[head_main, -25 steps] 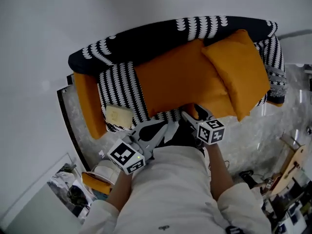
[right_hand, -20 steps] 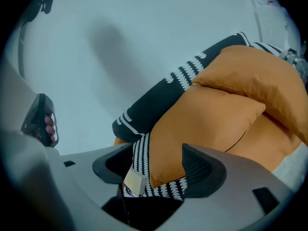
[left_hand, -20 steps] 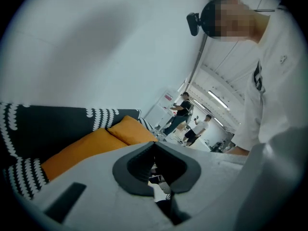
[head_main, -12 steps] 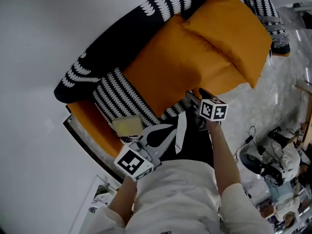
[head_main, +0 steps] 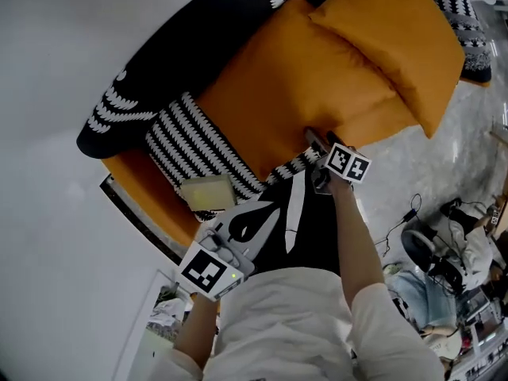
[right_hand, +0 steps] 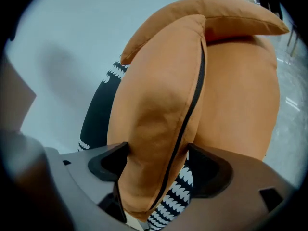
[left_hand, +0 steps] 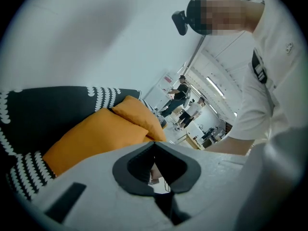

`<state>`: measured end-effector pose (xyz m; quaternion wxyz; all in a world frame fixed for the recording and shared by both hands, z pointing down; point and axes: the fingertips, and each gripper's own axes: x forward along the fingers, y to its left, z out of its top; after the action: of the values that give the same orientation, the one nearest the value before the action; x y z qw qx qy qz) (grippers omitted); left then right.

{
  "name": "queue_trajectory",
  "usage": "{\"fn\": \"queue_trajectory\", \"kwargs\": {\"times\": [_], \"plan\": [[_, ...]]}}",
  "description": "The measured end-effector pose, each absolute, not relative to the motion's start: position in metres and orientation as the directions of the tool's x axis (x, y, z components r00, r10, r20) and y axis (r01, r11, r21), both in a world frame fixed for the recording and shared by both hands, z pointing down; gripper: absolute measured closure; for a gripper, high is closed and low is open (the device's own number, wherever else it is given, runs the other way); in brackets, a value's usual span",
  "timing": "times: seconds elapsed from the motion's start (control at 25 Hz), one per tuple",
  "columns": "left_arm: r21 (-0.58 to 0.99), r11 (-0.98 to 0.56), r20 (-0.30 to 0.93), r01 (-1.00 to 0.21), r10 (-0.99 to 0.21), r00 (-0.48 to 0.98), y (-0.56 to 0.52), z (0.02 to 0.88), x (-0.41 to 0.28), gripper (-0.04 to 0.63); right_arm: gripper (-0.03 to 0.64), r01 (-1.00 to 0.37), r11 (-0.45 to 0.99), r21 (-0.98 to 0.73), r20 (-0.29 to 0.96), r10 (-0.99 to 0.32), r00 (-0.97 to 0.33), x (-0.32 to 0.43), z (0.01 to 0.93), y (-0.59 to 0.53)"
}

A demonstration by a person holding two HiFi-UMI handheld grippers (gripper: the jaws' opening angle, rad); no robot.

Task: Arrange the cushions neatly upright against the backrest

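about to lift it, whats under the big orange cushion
A black-and-white patterned blanket shows under the near corner of the big orange cushion. Whatever else lies beneath is covered by the cushion itself.

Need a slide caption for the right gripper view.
Right tongs, which have just been opening, straddle the zippered edge of an orange cushion on the black-and-white sofa.

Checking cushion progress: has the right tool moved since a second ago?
Yes. The right tool has advanced over the striped seat edge onto the large orange cushion; its jaws have just been opening, cushion corner between them.
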<state>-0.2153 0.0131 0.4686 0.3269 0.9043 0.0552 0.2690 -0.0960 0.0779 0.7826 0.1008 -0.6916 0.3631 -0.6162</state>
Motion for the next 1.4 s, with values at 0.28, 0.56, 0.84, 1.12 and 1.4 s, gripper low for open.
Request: {"fn": "queue_trajectory", "kwargs": {"times": [0.28,0.56,0.84,1.12,1.4], "plan": [[0.63,-0.771,0.472,-0.09,0.289,0.833,0.017,0.47,-0.257,0.586,0.3,-0.364,-0.629,-0.687,0.706,-0.696,-0.13,-0.121,0.779,0.065],[0.63,-0.77,0.478,-0.105,0.277,0.834,0.036,0.432,-0.255,0.586,0.497,-0.391,-0.569,-0.724,0.667,-0.722,-0.185,-0.146,0.721,0.065],[0.627,-0.775,0.416,-0.083,0.243,0.876,0.015,0.446,-0.234,0.586,0.557,-0.366,-0.487,-0.793,0.575,-0.796,-0.188,-0.141,0.69,0.012],[0.602,-0.792,0.336,-0.097,0.141,0.931,-0.008,0.437,-0.253,0.586,0.588,-0.34,-0.456,-0.823,0.534,-0.824,-0.188,-0.155,0.639,-0.036],[0.588,-0.794,0.273,-0.154,0.016,0.962,-0.038,0.408,-0.288,0.586,0.592,-0.27,-0.498,-0.824,0.553,-0.809,-0.198,-0.198,0.6,-0.045]]}}
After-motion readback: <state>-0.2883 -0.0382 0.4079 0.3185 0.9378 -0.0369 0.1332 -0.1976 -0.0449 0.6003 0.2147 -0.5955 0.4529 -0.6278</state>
